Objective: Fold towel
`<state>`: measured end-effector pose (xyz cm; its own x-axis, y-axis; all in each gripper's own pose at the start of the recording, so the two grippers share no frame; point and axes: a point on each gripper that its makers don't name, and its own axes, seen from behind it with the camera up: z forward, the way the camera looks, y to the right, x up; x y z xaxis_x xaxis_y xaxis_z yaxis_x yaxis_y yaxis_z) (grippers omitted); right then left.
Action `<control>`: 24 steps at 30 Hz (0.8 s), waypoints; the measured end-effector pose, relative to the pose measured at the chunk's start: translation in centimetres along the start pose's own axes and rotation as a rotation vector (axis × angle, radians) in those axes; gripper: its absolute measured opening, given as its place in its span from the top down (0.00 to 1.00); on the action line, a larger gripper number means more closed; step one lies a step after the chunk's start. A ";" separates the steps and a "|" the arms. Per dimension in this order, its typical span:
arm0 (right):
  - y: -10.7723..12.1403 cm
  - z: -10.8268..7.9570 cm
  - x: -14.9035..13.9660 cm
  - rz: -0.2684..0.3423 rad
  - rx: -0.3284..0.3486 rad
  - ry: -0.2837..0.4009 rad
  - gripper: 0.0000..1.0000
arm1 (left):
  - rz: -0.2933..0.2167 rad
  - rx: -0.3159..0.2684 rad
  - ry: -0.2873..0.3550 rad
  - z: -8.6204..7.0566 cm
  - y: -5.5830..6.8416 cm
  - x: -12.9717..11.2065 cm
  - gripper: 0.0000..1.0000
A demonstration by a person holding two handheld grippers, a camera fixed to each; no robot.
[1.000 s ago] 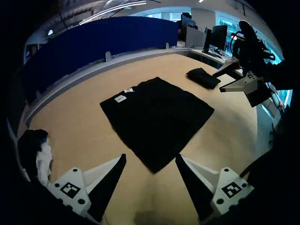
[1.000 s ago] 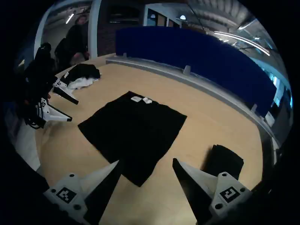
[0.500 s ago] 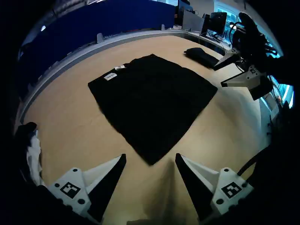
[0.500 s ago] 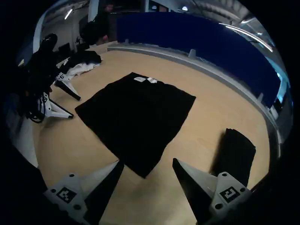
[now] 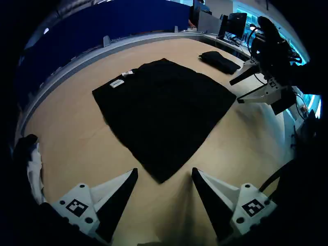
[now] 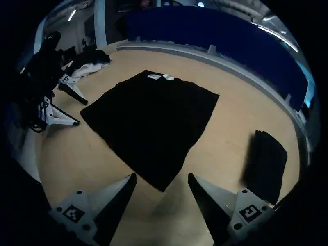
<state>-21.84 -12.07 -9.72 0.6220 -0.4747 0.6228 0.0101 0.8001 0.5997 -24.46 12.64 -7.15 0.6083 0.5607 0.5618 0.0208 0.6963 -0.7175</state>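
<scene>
Towel (image 5: 164,106) is lying flat on the counter (image 5: 69,135). Left gripper (image 5: 164,170) and right gripper (image 6: 161,175) are hovering by its corners, jaws released.

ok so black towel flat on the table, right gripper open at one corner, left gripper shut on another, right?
No: the left gripper is open too. The left gripper view shows its fingers apart, a towel corner between them, ungripped. Towel flat on the table, right gripper open at its corner: correct.
</scene>
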 end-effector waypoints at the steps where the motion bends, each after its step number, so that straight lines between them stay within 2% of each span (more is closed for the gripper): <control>1: 0.0 0.0 -0.1 -0.001 0.001 -0.003 0.04 | 0.000 -0.002 -0.001 0.0 0.1 0.0 0.03; 11: -0.1 0.5 -1.3 0.004 0.008 -0.028 0.19 | -0.006 0.007 -0.005 0.1 0.2 -0.2 0.07; 15: -0.3 0.8 -1.5 0.010 0.017 -0.033 0.28 | -0.014 0.027 -0.015 0.0 -0.3 -0.3 0.22; 19: -0.3 0.8 -1.5 0.010 0.012 -0.028 0.37 | -0.025 0.044 -0.024 0.0 -0.6 -0.3 0.28; 24: -0.4 0.8 -1.5 0.011 0.004 -0.020 0.55 | -0.014 0.055 -0.030 -0.1 -0.7 -0.2 0.41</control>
<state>-23.41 -11.93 -10.50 0.6065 -0.4727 0.6393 0.0002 0.8041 0.5944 -24.53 12.02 -6.79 0.5842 0.5630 0.5846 -0.0145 0.7274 -0.6861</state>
